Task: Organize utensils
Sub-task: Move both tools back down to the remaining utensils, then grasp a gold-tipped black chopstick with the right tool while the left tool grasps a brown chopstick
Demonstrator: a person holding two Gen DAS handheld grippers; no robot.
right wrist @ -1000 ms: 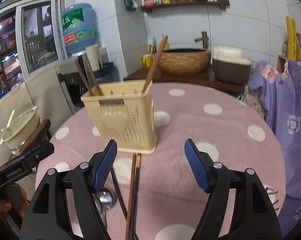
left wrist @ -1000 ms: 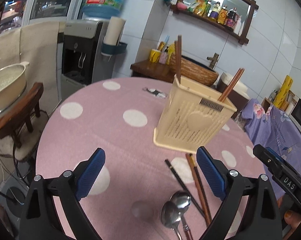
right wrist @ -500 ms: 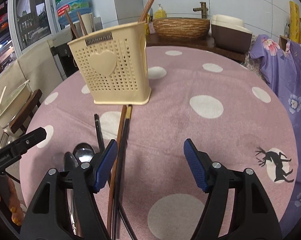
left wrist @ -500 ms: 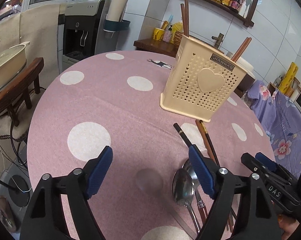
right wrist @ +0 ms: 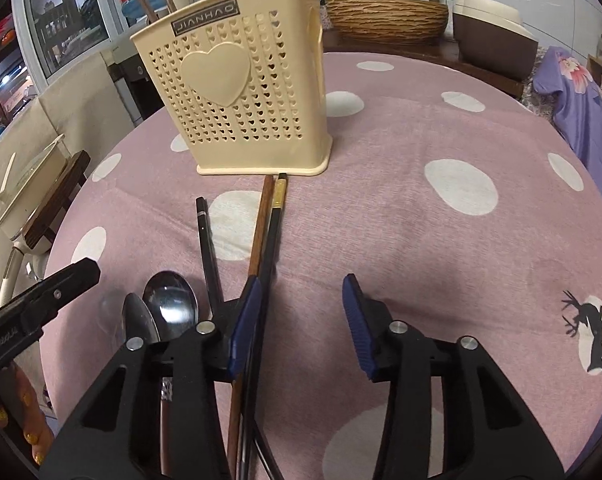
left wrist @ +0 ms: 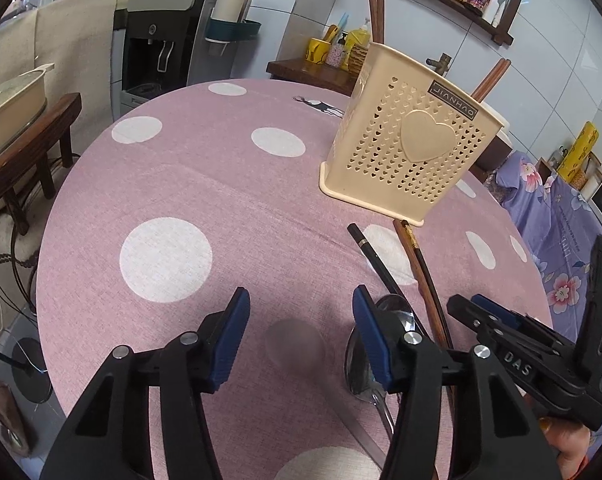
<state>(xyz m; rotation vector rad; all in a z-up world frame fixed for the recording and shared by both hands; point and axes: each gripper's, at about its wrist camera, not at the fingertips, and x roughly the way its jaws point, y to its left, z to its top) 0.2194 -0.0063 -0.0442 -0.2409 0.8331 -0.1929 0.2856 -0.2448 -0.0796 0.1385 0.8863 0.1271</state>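
A cream perforated utensil holder (left wrist: 411,156) (right wrist: 241,92) stands on the pink dotted table with brown chopsticks (left wrist: 375,8) in it. In front of it lie a brown chopstick (right wrist: 259,232), black chopsticks (right wrist: 205,240) and two steel spoons (right wrist: 169,304) (left wrist: 397,316). My left gripper (left wrist: 299,312) is open and empty, low over the cloth, just left of the spoons. My right gripper (right wrist: 299,304) is open and empty; its left finger (right wrist: 245,320) sits over the brown and black chopsticks.
The round table (left wrist: 205,184) drops off at left toward a wooden stool with a pot (left wrist: 9,104). A water dispenser (left wrist: 161,40) and a wicker basin (right wrist: 385,16) stand behind. Purple floral cloth (right wrist: 581,96) lies at right.
Both grippers have lowered toward the table and moved closer to the utensils; the holder looms larger. Both stay open.
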